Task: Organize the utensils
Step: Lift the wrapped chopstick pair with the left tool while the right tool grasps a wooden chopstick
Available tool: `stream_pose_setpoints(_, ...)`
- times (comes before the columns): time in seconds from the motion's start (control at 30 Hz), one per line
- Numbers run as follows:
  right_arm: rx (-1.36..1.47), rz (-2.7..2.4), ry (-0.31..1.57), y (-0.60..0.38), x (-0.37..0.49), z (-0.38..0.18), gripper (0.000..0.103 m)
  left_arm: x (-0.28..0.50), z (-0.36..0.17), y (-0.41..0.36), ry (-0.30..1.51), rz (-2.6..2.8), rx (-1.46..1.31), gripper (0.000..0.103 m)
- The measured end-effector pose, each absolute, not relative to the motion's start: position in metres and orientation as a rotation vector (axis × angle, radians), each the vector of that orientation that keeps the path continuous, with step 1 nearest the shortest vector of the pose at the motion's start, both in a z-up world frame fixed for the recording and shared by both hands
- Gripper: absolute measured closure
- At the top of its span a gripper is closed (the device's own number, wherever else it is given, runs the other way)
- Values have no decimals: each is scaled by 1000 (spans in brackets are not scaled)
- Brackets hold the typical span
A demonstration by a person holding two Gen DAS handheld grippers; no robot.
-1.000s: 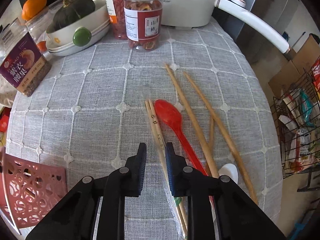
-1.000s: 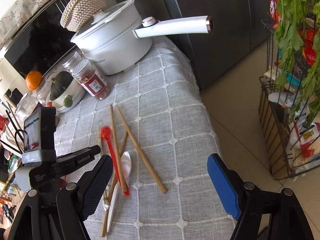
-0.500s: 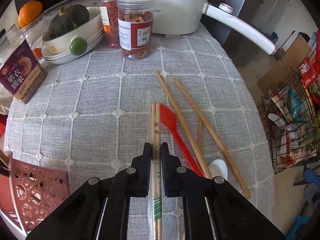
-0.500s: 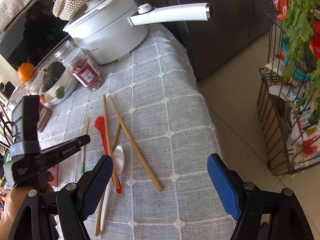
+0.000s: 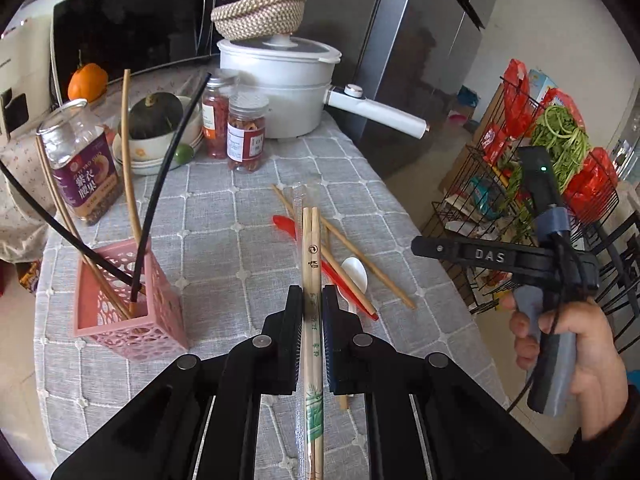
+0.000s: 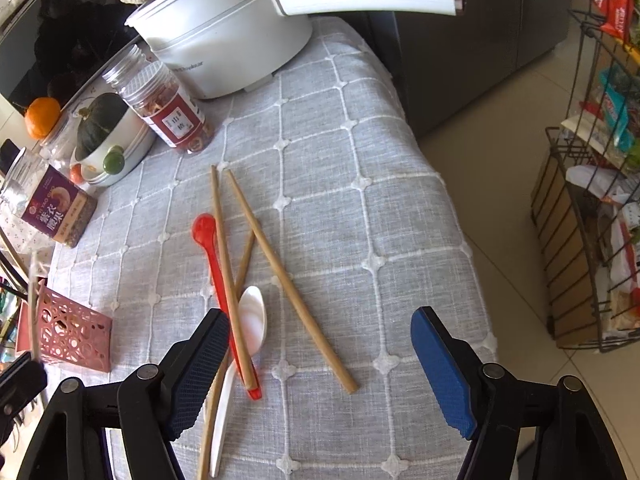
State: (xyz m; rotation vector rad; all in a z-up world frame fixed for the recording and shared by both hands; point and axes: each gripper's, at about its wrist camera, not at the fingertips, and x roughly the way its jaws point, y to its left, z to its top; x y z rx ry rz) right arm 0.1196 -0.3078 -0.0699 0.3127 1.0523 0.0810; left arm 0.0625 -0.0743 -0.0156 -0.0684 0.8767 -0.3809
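Pinching a wrapped chopstick pair [image 5: 311, 264], the left tongs [image 5: 311, 312] hold it above the desk [image 5: 224, 248] near the pink basket [image 5: 128, 320] already holding several sticks, while the right tongs [image 6: 320, 364], spread and just narrowing with nothing gripped, hover over the loose chopsticks [image 6: 288, 276], red spoon [image 6: 216, 264] and white spoon [image 6: 250, 320] left to sort

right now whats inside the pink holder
The pink holder holds several chopsticks, two black and at least two tan, all leaning out of the top. Its bottom is hidden behind the near wall, so anything lying low inside cannot be seen.

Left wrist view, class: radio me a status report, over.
Left gripper shut on wrapped chopsticks. Right gripper open over loose chopsticks, closing, nothing pinched. Pink holder unobstructed.
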Motion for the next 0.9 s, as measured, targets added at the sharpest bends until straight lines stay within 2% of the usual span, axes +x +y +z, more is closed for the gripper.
stream_pose_setpoints(0.23,211,143,1103,-271,169,-91,59,38,3,-38,800,-431,-116,93)
stream_pose_setpoints(0.43,154,159,1120,-249,219,-111,72,34,9,-11,751,-427,-151,93)
stream_pose_setpoints(0.6,137,173,1141,-234,250,-124,78,32,16,6,690,-402,-163,93)
stream_pose_setpoints(0.83,84,138,1151,-223,265,-140,95,32,22,23,650,-391,-204,93)
stream_pose_setpoints(0.9,67,121,1123,-225,260,-136,97,32,27,26,615,-377,-215,93)
